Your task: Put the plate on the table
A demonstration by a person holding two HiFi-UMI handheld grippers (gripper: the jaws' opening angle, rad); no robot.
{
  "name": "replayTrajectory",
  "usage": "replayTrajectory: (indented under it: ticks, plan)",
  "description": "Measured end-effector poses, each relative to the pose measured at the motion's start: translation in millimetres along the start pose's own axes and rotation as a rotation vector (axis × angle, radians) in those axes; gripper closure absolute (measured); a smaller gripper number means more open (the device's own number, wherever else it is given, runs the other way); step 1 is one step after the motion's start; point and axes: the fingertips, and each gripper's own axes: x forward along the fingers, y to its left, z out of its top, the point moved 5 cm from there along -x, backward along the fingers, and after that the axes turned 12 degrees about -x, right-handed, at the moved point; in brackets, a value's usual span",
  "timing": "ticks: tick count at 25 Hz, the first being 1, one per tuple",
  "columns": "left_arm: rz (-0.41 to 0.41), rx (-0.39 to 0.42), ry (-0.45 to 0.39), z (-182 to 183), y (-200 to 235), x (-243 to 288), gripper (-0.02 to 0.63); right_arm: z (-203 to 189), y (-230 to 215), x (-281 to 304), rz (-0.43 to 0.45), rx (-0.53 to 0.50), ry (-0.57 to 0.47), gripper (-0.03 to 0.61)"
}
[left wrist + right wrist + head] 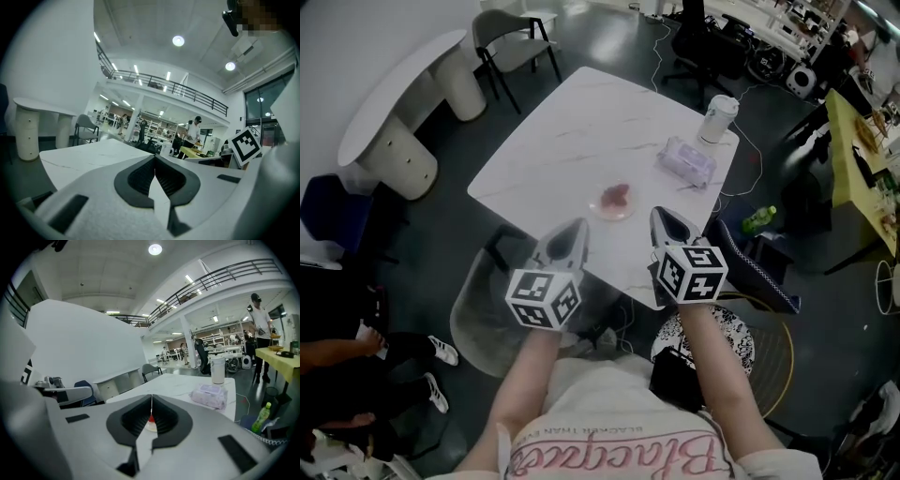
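Small clear round plate (614,202) with pinkish food is sitting on the white marble-pattern square table (572,131), close to its near edge. Left gripper (577,227) and right gripper (662,216) are hovering on its near side, flanking it, each with jaws pressed together and gripping nothing. Soft pale wipes pack (686,161) is lying at far right.

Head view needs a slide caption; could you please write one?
Left gripper and right gripper, shut, poised before plate on table.

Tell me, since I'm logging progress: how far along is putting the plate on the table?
Done: the plate sits on the table, near its front edge. In hand: nothing; the left gripper and right gripper are both shut and empty, apart from the plate. Left: apparently nothing.
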Motion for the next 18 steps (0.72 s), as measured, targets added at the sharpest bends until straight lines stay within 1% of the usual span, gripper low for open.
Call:
replayTrajectory:
  ticks: [6, 11, 14, 18]
  plan:
    - [-0.04, 0.044, -0.041, 11, -19, -22, 0.611, 23, 36, -42, 0.05, -0.04, -0.09, 0.575]
    - [-0.076, 0.057, -0.066, 17, -33, -39, 0.611, 41, 60, -75, 0.064, -0.083, -0.162, 0.575]
    - [-0.102, 0.078, -0.076, 19, -44, -50, 0.611, 49, 73, -93, 0.07, -0.113, -0.19, 0.575]
    - [-0.134, 0.115, -0.083, 19, -59, -60, 0.611, 52, 87, -114, 0.086, -0.124, -0.211, 0.575]
